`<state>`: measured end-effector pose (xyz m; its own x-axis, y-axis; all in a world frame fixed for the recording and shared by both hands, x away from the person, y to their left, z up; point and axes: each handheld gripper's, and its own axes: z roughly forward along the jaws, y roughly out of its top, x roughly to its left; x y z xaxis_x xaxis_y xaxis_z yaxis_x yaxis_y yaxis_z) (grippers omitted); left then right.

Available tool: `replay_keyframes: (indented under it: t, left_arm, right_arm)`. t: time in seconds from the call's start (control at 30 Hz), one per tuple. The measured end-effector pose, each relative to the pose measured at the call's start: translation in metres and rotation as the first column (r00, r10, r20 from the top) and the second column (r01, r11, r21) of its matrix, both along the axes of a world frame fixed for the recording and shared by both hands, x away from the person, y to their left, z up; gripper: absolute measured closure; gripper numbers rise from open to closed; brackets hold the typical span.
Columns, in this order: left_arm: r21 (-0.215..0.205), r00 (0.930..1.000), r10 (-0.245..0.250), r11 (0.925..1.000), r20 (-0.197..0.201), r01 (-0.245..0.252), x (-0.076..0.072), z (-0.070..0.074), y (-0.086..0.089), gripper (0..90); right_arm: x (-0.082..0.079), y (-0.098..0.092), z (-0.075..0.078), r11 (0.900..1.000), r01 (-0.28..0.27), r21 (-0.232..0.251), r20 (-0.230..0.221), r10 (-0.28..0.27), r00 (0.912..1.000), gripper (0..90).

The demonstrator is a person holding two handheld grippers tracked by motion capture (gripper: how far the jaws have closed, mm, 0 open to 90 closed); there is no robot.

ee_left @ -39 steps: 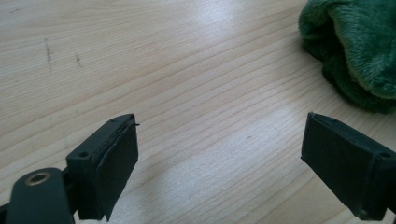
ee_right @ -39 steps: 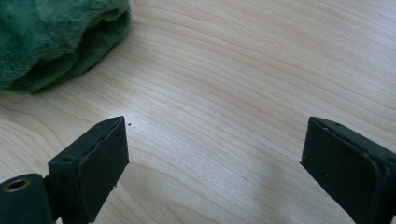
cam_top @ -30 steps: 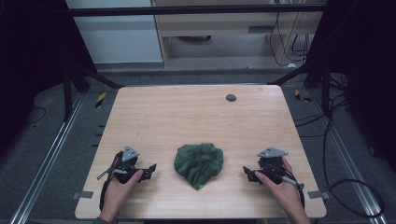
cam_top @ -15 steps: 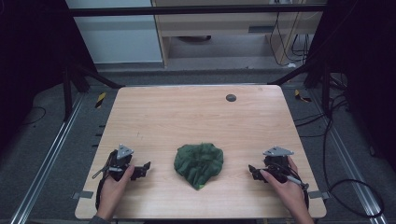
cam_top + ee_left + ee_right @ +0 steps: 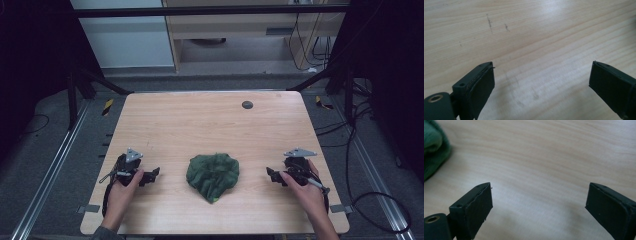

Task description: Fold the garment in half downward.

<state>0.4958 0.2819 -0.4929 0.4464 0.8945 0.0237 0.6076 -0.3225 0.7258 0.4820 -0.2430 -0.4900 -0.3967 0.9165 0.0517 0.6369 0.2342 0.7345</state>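
Observation:
A crumpled dark green cloth (image 5: 213,174) lies in a heap near the front middle of the wooden table (image 5: 200,125). My left gripper (image 5: 153,174) rests low at the front left, a hand's width from the cloth, and its jaws stand wide open over bare wood (image 5: 541,82). At the front right my right gripper (image 5: 271,175) is open too, with nothing between its fingers (image 5: 539,207). An edge of the green cloth (image 5: 434,147) shows at the upper left of the right gripper view, apart from the jaws.
A small dark round disc (image 5: 247,104) sits near the table's far edge. Cables (image 5: 370,200) trail on the floor to the right, and metal rails (image 5: 55,165) run along both sides. Dark frame legs stand at the far corners.
Both hands have drawn slightly outward and toward the front edge, away from the cloth. The cloth has not moved.

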Motion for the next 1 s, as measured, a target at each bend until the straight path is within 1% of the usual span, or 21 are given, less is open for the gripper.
replay_keyframes:
  t: [0.03, 0.13, 0.2, 0.23, 0.27, 0.3, 0.33, 0.37, 0.4, 0.43, 0.5, 0.57, 0.63, 0.73, 0.77, 0.83, 0.9, 0.97, 1.0]
  left_arm:
    - [0.003, 1.0000, 0.001, 1.0000, -0.003, -0.001, 0.005, 0.000, 0.000, 5.8]
    - [0.026, 0.9998, -0.010, 0.9996, -0.017, 0.010, 0.017, 0.001, 0.002, 5.8]
    - [0.019, 0.9996, -0.013, 0.9997, -0.026, 0.013, 0.025, 0.000, 0.003, 5.8]
    - [0.023, 0.9994, -0.010, 0.9997, -0.033, 0.011, 0.031, -0.002, 0.003, 5.8]
    - [0.027, 0.9992, -0.009, 0.9996, -0.038, 0.010, 0.033, -0.003, 0.003, 5.8]
    - [0.030, 0.9991, -0.009, 0.9995, -0.042, 0.011, 0.036, -0.005, 0.003, 5.8]
    - [0.037, 0.9988, -0.012, 0.9992, -0.047, 0.013, 0.039, -0.006, 0.002, 5.8]
    - [0.031, 0.9992, -0.014, 0.9994, -0.038, 0.015, 0.041, -0.008, 0.002, 5.9]
    - [0.028, 0.9991, -0.014, 0.9995, -0.039, 0.015, 0.042, -0.010, 0.002, 5.8]
    - [0.016, 0.9993, -0.015, 0.9997, -0.035, 0.016, 0.044, -0.011, 0.002, 5.2]
    - [0.006, 0.9997, -0.017, 0.9998, -0.018, 0.017, 0.046, -0.013, 0.002, 3.5]
    - [-0.001, 0.9999, -0.015, 0.9999, -0.006, 0.015, 0.047, -0.015, 0.002, 3.4]
    - [0.000, 0.9999, -0.015, 0.9999, -0.006, 0.015, 0.047, -0.015, 0.002, 3.3]
    - [0.006, 0.9998, -0.021, 0.9998, -0.008, 0.021, 0.048, -0.014, 0.002, 2.7]
    - [0.006, 0.9998, -0.020, 0.9998, -0.009, 0.020, 0.048, -0.014, 0.002, 2.6]
    - [0.007, 0.9999, -0.010, 0.9999, -0.012, 0.010, 0.047, -0.015, 0.001, 2.1]
    - [0.007, 0.9999, 0.006, 1.0000, -0.016, -0.006, 0.047, -0.015, 0.001, 0.7]
    - [0.003, 0.9998, 0.009, 1.0000, -0.017, -0.009, 0.047, -0.015, 0.001, 0.0]
    - [0.003, 0.9998, 0.010, 0.9999, -0.017, -0.010, 0.047, -0.015, 0.001, 0.0]
  right_arm:
    - [0.004, 0.000, 0.001, 1.000, 0.006, 0.004, -0.006, -0.006, 1.0000, 7.3]
    - [0.019, 0.000, 0.004, 1.000, 0.028, -0.009, 0.002, -0.028, 0.9996, 7.5]
    - [0.029, 0.001, 0.004, 0.999, 0.031, -0.015, 0.002, -0.031, 0.9995, 7.4]
    - [0.032, 0.002, 0.003, 0.999, 0.033, -0.018, -0.002, -0.033, 0.9994, 7.5]
    - [0.038, 0.003, 0.001, 0.999, 0.043, -0.023, 0.000, -0.043, 0.9991, 8.0]
    - [0.040, 0.004, -0.001, 0.999, 0.049, -0.025, -0.009, -0.049, 0.9988, 8.0]
    - [0.044, 0.005, -0.003, 0.998, 0.053, -0.040, -0.007, -0.053, 0.9985, 8.2]
    - [0.047, 0.005, -0.004, 0.997, 0.064, -0.037, -0.010, -0.064, 0.9979, 8.4]
    - [0.049, 0.005, -0.006, 0.997, 0.070, -0.041, -0.009, -0.071, 0.9975, 8.7]
    - [0.052, 0.006, -0.008, 0.996, 0.082, -0.038, -0.011, -0.082, 0.9965, 9.9]
    - [0.054, 0.006, -0.011, 0.995, 0.097, -0.034, -0.006, -0.097, 0.9952, 10.9]
    - [0.056, 0.007, -0.015, 0.994, 0.109, -0.024, -0.014, -0.109, 0.9939, 10.9]
    - [0.057, 0.008, -0.019, 0.992, 0.122, -0.030, 0.012, -0.122, 0.9924, 11.0]
    - [0.058, 0.009, -0.021, 0.991, 0.132, -0.033, 0.033, -0.131, 0.9908, 10.8]
    - [0.058, 0.010, -0.021, 0.990, 0.137, -0.044, 0.032, -0.135, 0.9903, 9.9]
    - [0.058, 0.013, -0.021, 0.988, 0.145, -0.046, 0.029, -0.144, 0.9891, 8.2]
    - [0.058, 0.014, -0.021, 0.984, 0.170, -0.050, 0.023, -0.169, 0.9853, 5.8]
    - [0.057, 0.015, -0.022, 0.973, 0.224, -0.053, 0.009, -0.223, 0.9747, 0.7]
    - [0.057, 0.016, -0.022, 0.969, 0.242, -0.053, 0.001, -0.243, 0.9701, 0.2]
